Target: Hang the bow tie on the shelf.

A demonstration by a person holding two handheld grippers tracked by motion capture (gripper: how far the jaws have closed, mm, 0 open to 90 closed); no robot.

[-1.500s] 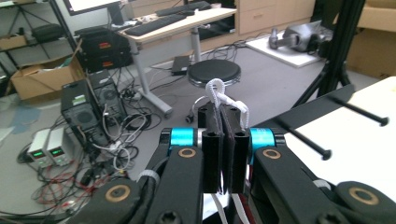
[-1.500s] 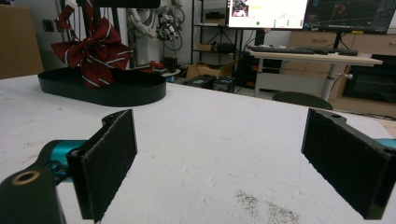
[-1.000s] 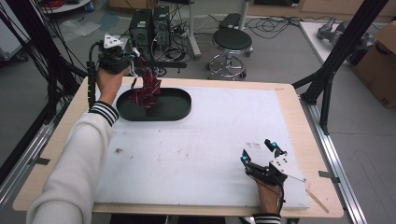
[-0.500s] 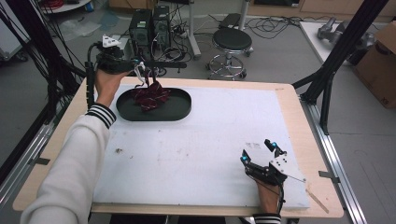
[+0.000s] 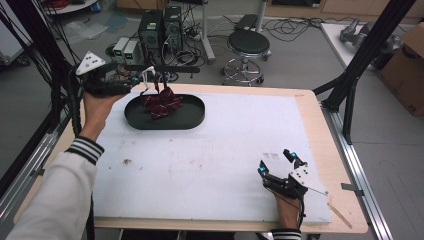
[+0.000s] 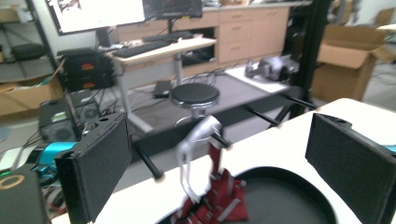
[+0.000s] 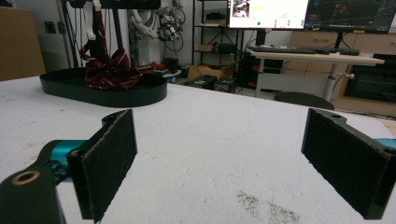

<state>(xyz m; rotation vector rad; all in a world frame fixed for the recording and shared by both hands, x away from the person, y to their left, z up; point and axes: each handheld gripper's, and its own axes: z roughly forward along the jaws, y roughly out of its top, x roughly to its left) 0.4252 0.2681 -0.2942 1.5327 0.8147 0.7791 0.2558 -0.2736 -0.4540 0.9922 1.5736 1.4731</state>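
The L gripper (image 5: 134,81) was up in the air by the far left end of the tray (image 5: 192,117). Its two black jaws were wide apart w/ nothing between the pads. Just past them a pale hook (image 6: 196,140) stuck up from a red stripy cloth (image 5: 160,102). The cloth lay bunched in the left half of the black oval tray. I think the hook was clipped to the cloth, but the L gripper view was too blurry to be sure.

The R gripper (image 5: 275,161) sat low on the white mat (image 5: 210,160), near the front right corner, far from the tray. Its jaws were apart too and held nothing.

What could go wrong: the hook stood v. close to the L jaws. If a jaw bumped or caught it, the cloth could get pulled up and flop over the tray's rim. A hard push could also slide the tray.

No words or brand names could be read. The screens in the R gripper view were too fuzzy.
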